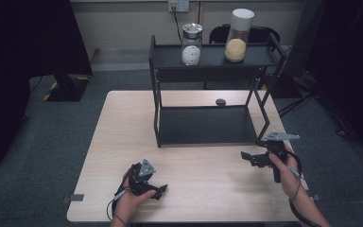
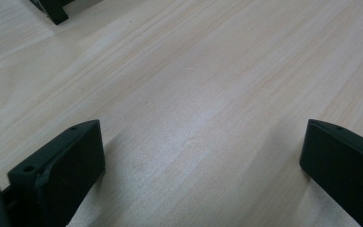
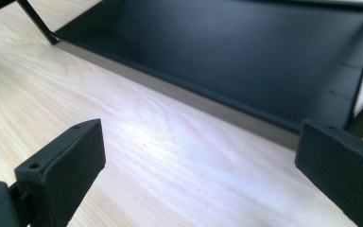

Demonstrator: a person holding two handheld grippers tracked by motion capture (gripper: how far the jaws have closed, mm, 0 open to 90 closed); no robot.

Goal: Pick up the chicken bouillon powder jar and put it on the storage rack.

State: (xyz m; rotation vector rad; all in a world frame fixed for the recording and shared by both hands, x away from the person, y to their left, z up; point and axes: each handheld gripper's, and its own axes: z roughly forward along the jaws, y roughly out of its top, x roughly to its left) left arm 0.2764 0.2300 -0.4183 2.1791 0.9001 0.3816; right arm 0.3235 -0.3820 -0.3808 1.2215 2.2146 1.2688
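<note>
A black two-tier shelf rack [image 1: 208,125] stands on the pale wooden table [image 1: 123,127]. On its top shelf are a glass jar with a metal lid [image 1: 192,44] and a taller white-capped jar of yellow grains [image 1: 238,35]. My left gripper [image 1: 159,191] rests low over the table near the front edge, open, with bare wood between its jaws in the left gripper view. My right gripper [image 1: 246,157] hovers just in front of the rack's lower right corner, open and empty. The rack's bottom tray [image 3: 246,61] lies right ahead in the right gripper view.
A small dark round object [image 1: 220,101] lies on the table behind the rack. A black chair [image 1: 246,34] stands behind the table. A monitor stand base [image 1: 68,87] sits on the floor at the left. Cables run along the floor at the right.
</note>
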